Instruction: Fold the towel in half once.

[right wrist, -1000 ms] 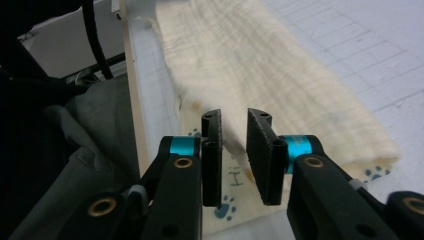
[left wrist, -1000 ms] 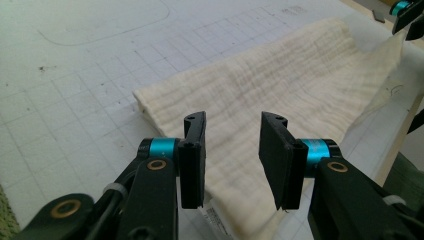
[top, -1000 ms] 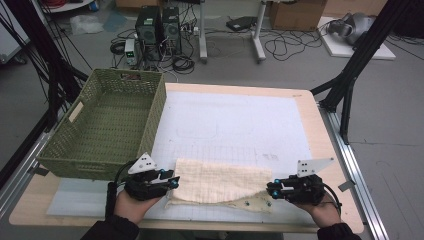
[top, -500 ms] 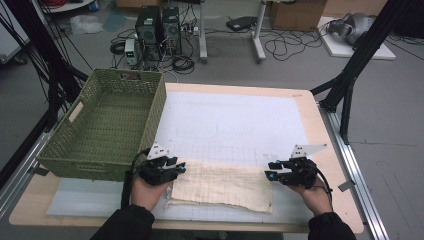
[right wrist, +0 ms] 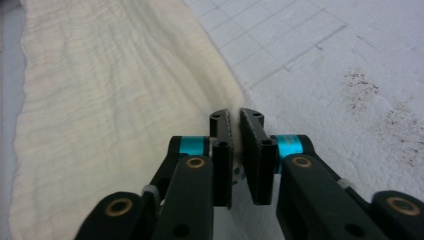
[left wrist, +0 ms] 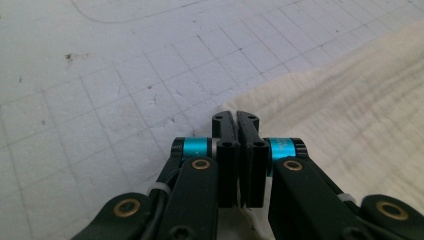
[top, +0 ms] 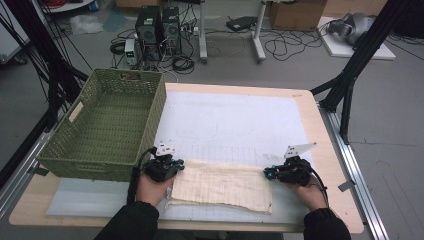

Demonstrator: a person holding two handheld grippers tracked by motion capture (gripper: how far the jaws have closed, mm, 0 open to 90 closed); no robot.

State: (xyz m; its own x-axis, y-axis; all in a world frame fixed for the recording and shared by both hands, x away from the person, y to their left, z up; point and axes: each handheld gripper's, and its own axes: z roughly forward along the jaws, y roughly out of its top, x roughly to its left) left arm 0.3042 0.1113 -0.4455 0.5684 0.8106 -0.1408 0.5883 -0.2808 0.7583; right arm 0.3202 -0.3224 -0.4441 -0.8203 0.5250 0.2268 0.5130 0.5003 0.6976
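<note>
A cream cloth (top: 220, 185) lies flat on the white gridded mat (top: 225, 125) near the table's front edge. My left gripper (top: 179, 167) is at the cloth's far left corner. Its jaws have just been closing and now pinch that corner, as the left gripper view shows (left wrist: 236, 117) with the cloth (left wrist: 350, 110) spreading to the right. My right gripper (top: 267, 173) is at the far right corner. Its jaws have also just been closing, and in the right gripper view (right wrist: 235, 117) they squeeze the cloth's edge (right wrist: 100, 125).
A green woven basket (top: 125, 75) stands on the table's left side, its near wall close to my left hand. The mat stretches bare behind the cloth. The wooden table edge (top: 312, 120) runs along the right, with black stand legs beyond it.
Both hands moved away from the table's front edge, from the cloth's ends to its far corners. Both pairs of jaws closed on the cloth.
</note>
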